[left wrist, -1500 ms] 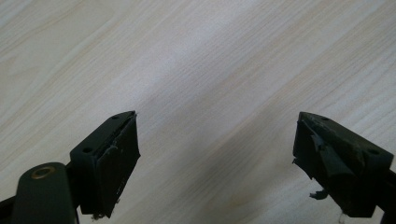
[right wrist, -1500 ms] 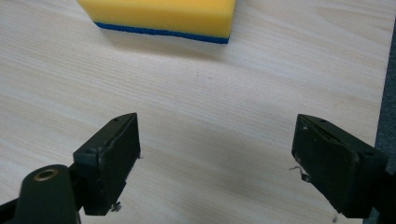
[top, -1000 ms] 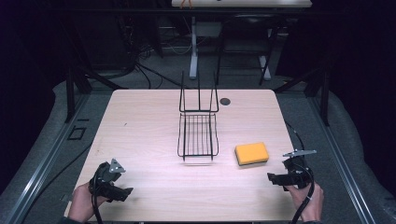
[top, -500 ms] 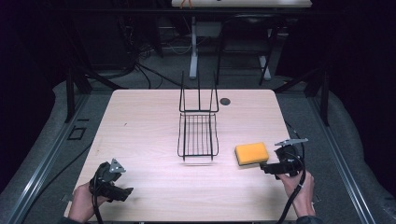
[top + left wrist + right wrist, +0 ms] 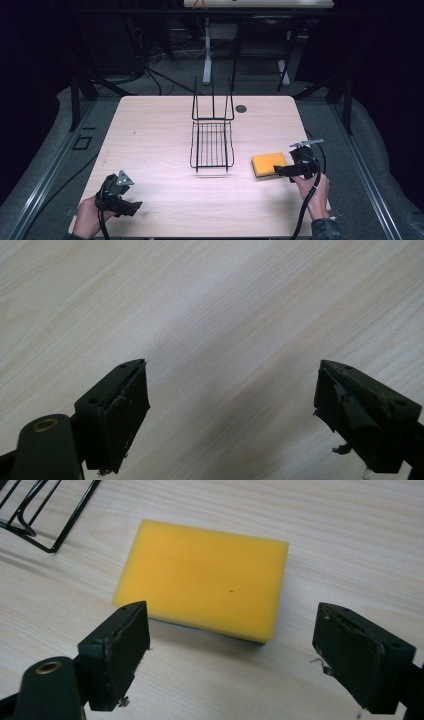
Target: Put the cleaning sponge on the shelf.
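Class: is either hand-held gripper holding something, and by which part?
Nothing is held. The right hand-held gripper is open near the yellow sponge; the left hand-held gripper is open over bare table.

I counted one yellow sponge (image 5: 268,164) on my table (image 5: 150,130), one black wire rack (image 5: 212,145), and one small dark round disc (image 5: 241,108) near the far edge. I had two grippers in view, the left gripper (image 5: 131,206) and the right gripper (image 5: 280,171), one per hand.
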